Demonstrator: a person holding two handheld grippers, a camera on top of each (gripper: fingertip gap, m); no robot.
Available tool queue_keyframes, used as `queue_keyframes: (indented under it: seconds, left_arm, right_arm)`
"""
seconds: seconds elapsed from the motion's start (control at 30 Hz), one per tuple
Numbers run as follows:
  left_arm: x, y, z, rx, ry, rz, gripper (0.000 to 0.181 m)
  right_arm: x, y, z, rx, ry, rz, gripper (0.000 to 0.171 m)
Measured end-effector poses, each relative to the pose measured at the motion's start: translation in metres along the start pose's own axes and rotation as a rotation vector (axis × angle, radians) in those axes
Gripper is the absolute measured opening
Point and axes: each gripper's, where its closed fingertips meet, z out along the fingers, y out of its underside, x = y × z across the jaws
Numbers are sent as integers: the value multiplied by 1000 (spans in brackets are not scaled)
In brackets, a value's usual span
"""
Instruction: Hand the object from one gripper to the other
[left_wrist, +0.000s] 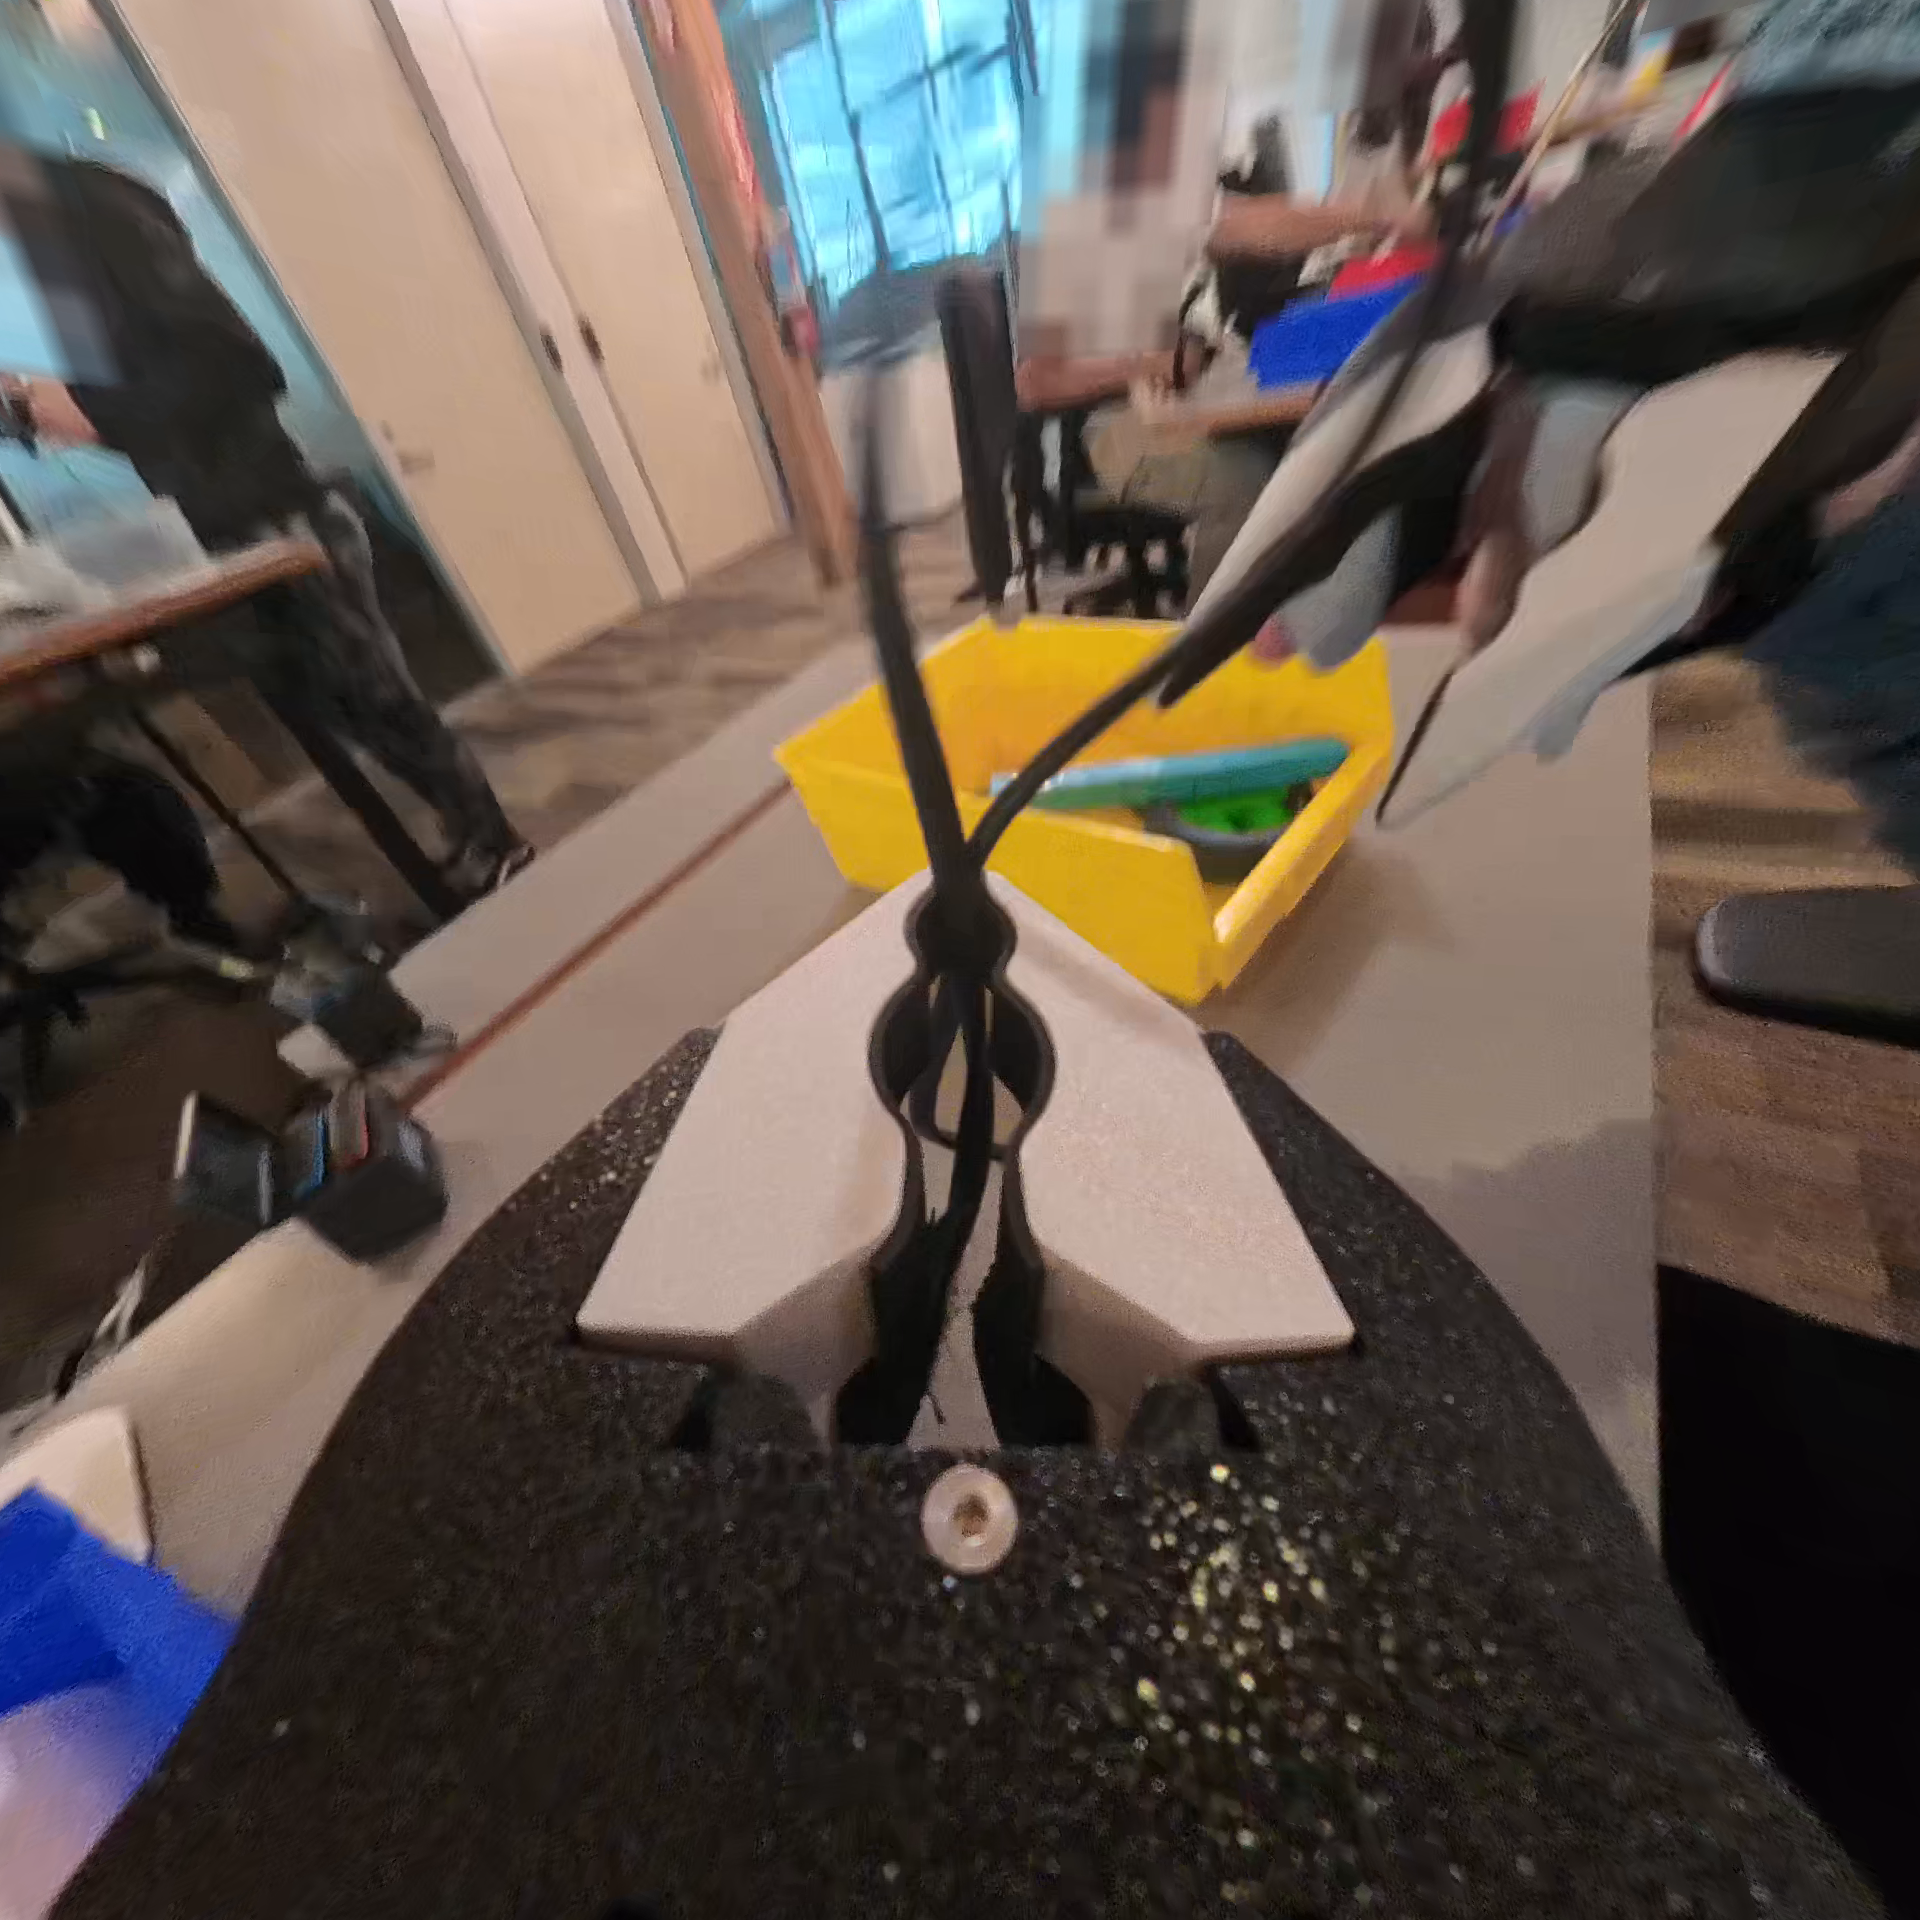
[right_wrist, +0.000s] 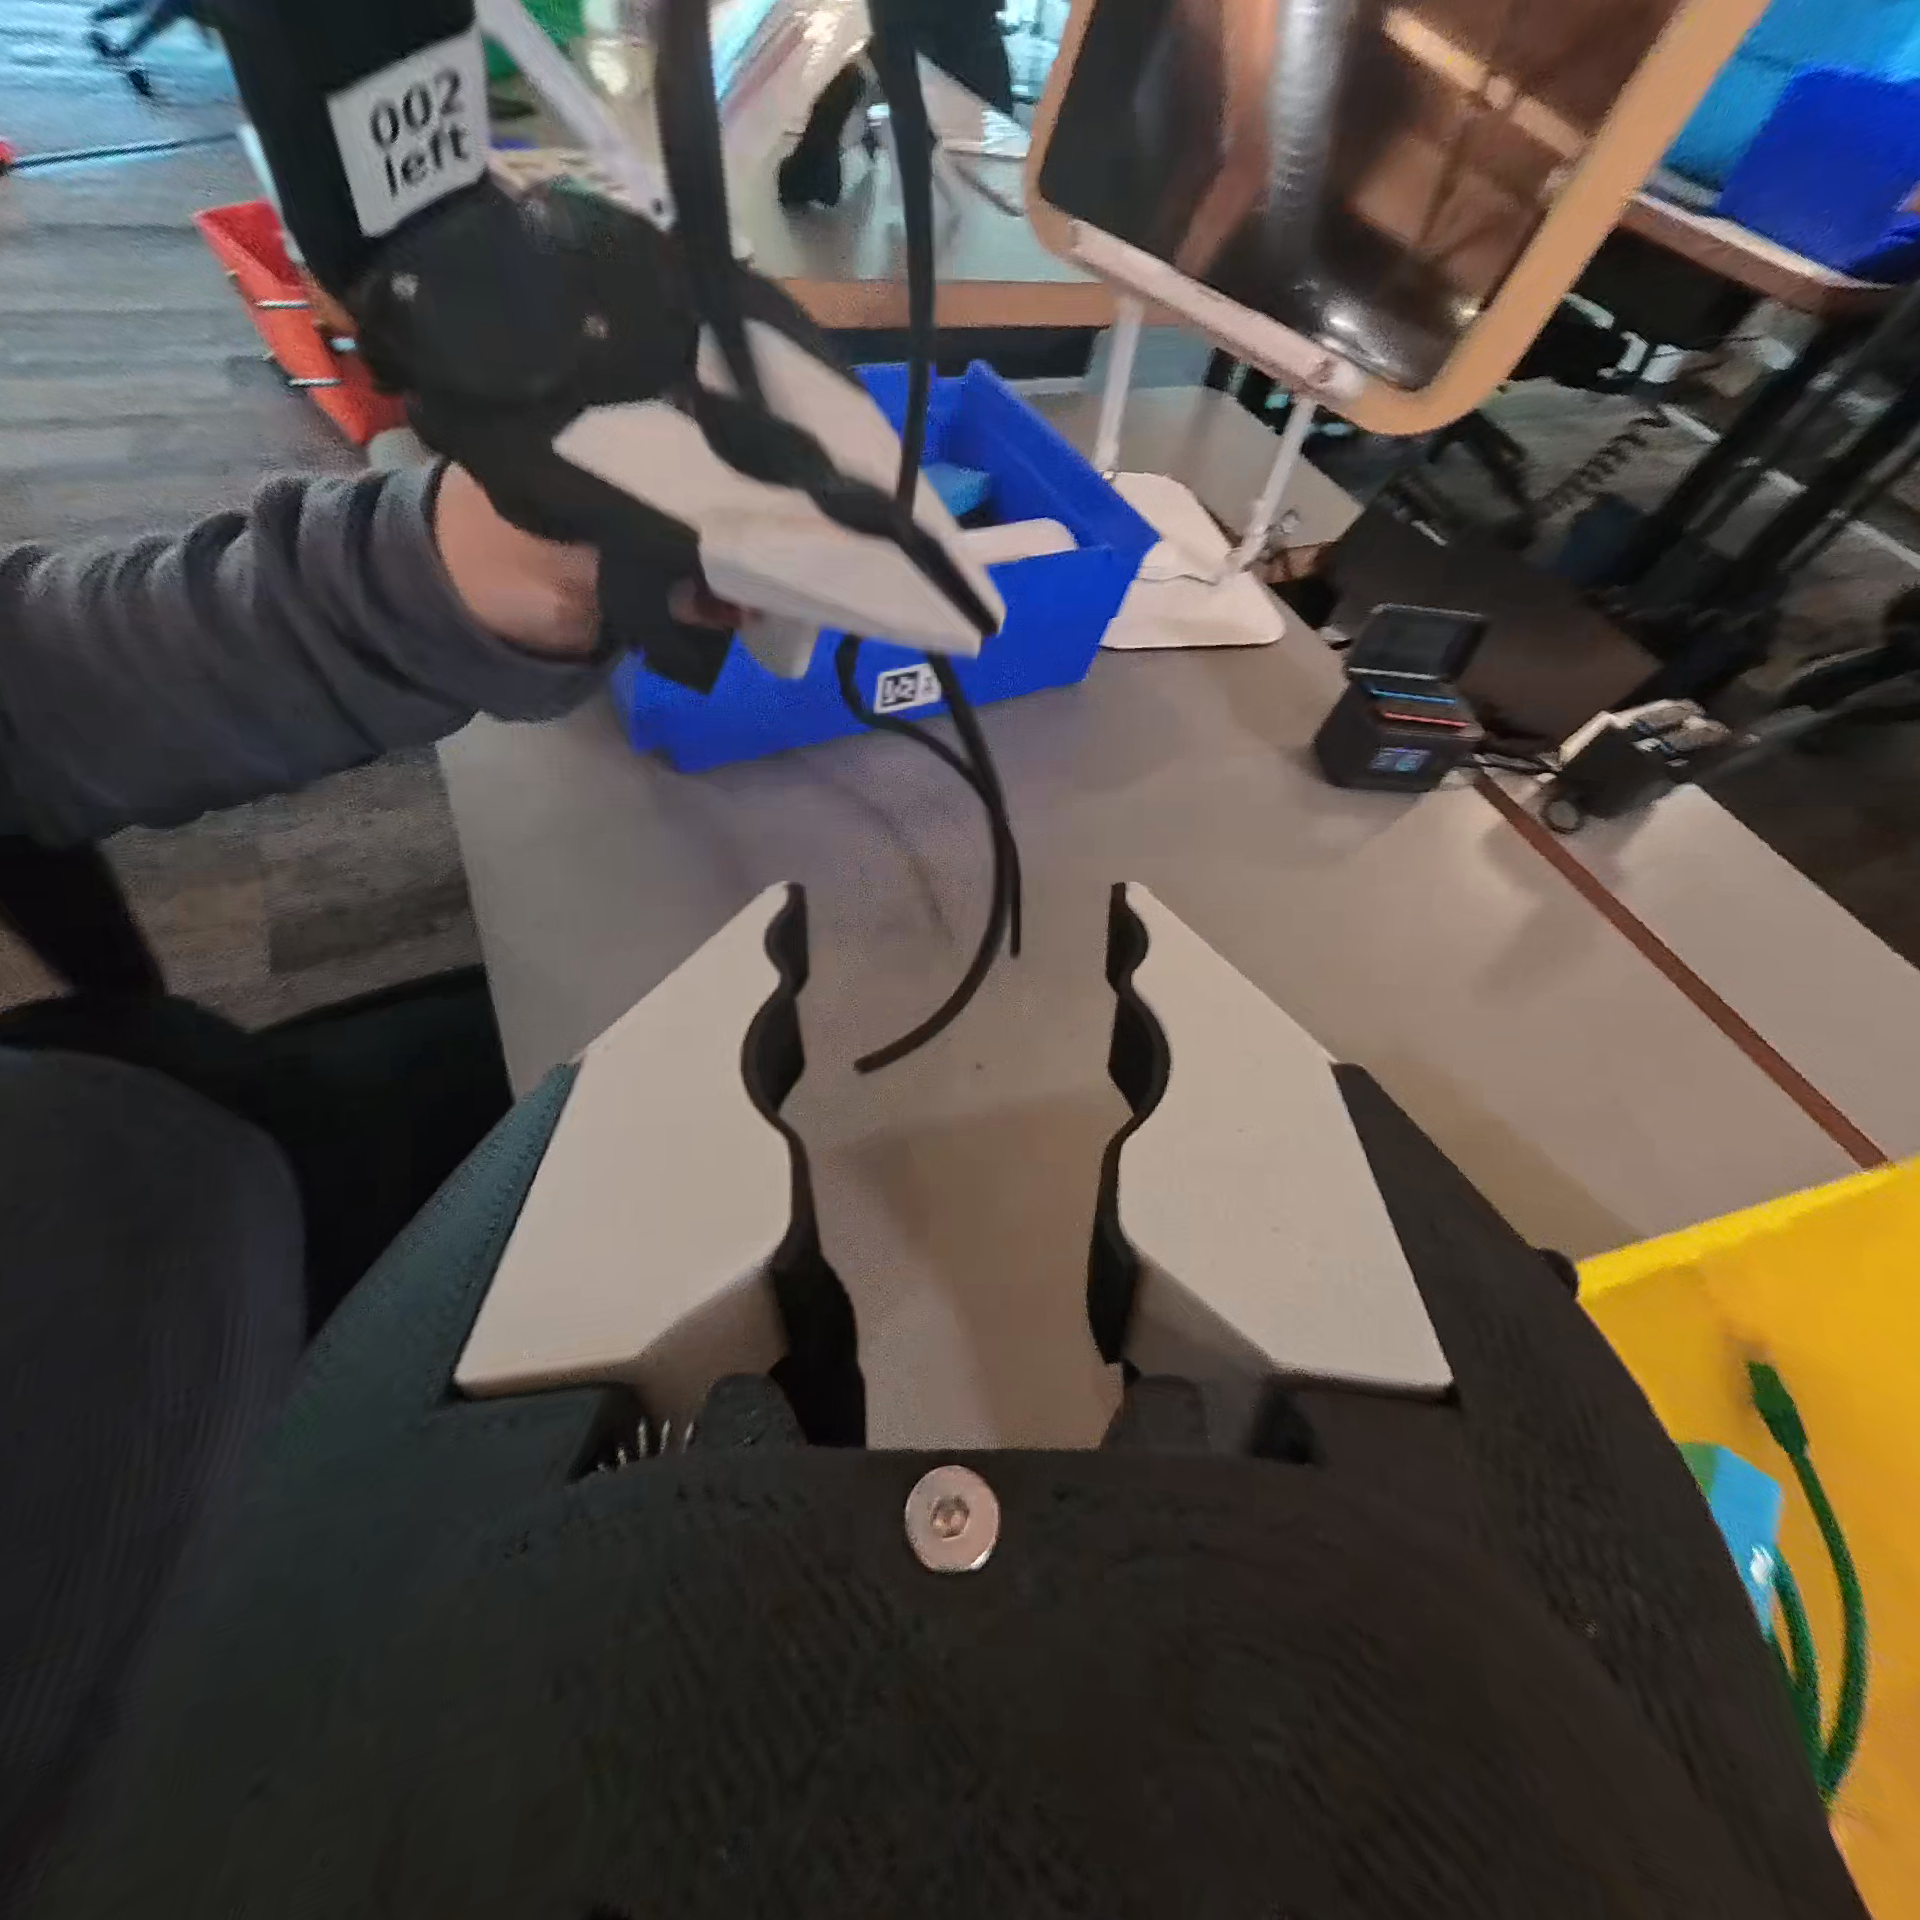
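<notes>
My left gripper (left_wrist: 958, 914) is shut on a bundle of thin black cable (left_wrist: 914, 717); the strands run through its closed fingers and rise past the tips. In the right wrist view the left gripper (right_wrist: 966, 613) is held up at the upper left, pinching the same black cable (right_wrist: 992, 831), whose loose ends hang down between my right gripper's fingers without touching them. My right gripper (right_wrist: 956, 914) is open, with nothing between its pads. It also shows blurred in the left wrist view (left_wrist: 1340, 634) at the upper right, above the yellow bin.
A yellow bin (left_wrist: 1091, 883) with a teal tool and a green cable stands on the grey table (left_wrist: 1455, 987). A blue bin (right_wrist: 1039, 644), a mirror on a white stand (right_wrist: 1351, 208) and a small black device (right_wrist: 1392, 707) stand farther off. A person stands at the left (left_wrist: 177, 395). Some 7 cm of space lies between my two pairs of fingers.
</notes>
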Motion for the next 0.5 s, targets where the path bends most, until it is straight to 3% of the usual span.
queue_keyframes:
  seconds: [0.17,0.3,0.5]
  left_arm:
    - [28,-47,-23,317,262,-122,0]
    - [39,-62,-36,468,432,-246,1]
    - [48,-65,-38,526,501,-281,1]
  right_arm:
    - [-23,-21,18,199,-180,-1,62]
    - [-39,-30,36,301,-296,84,59]
    - [-50,-32,55,329,-299,101,26]
